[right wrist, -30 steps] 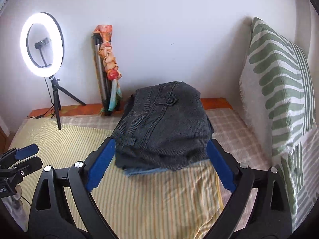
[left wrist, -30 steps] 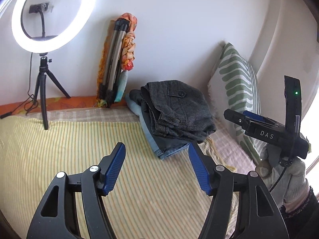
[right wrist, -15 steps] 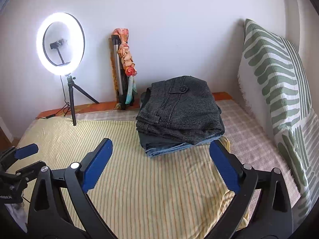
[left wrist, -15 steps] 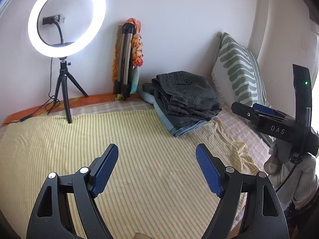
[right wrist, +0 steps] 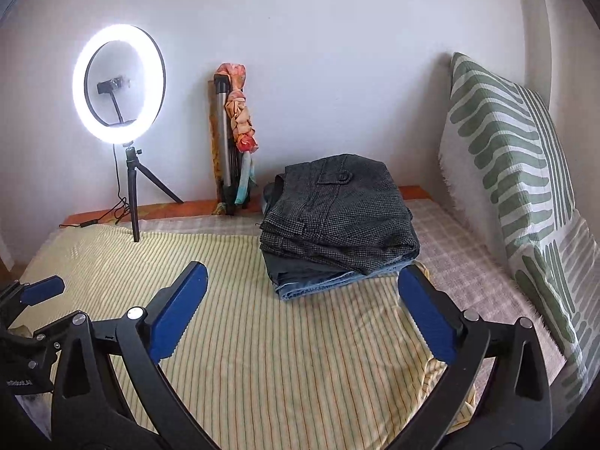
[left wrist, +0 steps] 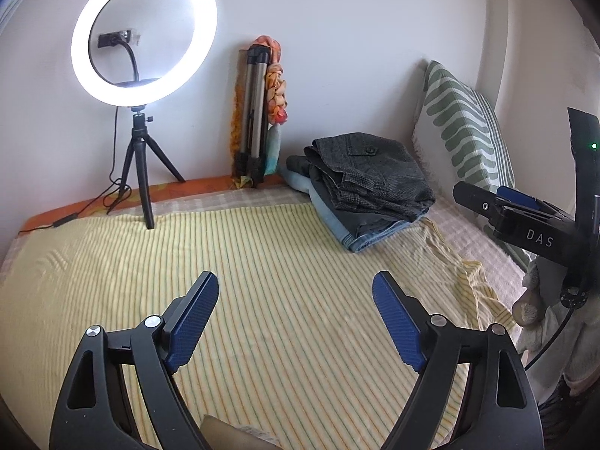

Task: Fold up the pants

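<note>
Both grippers spread wide, holding nothing.
Left gripper (left wrist: pixel 295 287) and right gripper (right wrist: pixel 302 276) above striped sheet (right wrist: pixel 262 356); folded pants (right wrist: pixel 337 217) stacked near pillow (right wrist: pixel 506 172).

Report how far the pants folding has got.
Done: the dark grey checked pants lie folded on top of a stack, over folded blue jeans, on the yellow striped bedspread. In hand: nothing; the left gripper and right gripper are both open and empty, clear of the stack. Left: no unfolded pants show in either view.
</note>
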`<state>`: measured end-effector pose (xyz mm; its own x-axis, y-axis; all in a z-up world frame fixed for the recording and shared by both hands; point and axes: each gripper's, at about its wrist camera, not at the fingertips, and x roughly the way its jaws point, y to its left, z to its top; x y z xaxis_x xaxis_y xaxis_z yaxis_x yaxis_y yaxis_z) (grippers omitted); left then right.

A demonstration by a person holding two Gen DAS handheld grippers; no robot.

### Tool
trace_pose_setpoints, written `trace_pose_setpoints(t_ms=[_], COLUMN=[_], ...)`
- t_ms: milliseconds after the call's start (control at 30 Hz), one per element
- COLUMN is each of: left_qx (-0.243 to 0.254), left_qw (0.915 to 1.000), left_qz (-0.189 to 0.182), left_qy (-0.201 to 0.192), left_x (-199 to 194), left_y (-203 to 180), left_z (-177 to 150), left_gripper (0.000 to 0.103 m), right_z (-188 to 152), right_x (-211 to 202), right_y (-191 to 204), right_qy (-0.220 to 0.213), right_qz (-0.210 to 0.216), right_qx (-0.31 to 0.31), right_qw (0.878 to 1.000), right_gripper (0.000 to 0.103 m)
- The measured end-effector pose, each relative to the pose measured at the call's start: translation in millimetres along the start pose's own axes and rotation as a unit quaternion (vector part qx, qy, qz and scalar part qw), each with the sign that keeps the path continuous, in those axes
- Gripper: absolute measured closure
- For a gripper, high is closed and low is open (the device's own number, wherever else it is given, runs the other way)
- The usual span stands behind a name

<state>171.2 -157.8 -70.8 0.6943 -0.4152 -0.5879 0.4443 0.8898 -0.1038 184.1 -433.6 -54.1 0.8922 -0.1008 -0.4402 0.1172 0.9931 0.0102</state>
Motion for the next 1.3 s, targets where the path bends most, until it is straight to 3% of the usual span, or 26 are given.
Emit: trace_pose_setpoints(t_ms=[1300], left_qx=[-0.007], left_qw=[0.9997], left_qz=[0.020], left_qy=[-0.008], left_x=[-9.9], left_y=[2.0], left_z=[5.3], left_gripper=[0.017], right_z=[1.0], right_x=[-3.2], right_y=[17.8], right_qy=[-0.018], right_qz=[0.007], right_qx=[-0.020], right_qw=[1.000], right_gripper=[0.000])
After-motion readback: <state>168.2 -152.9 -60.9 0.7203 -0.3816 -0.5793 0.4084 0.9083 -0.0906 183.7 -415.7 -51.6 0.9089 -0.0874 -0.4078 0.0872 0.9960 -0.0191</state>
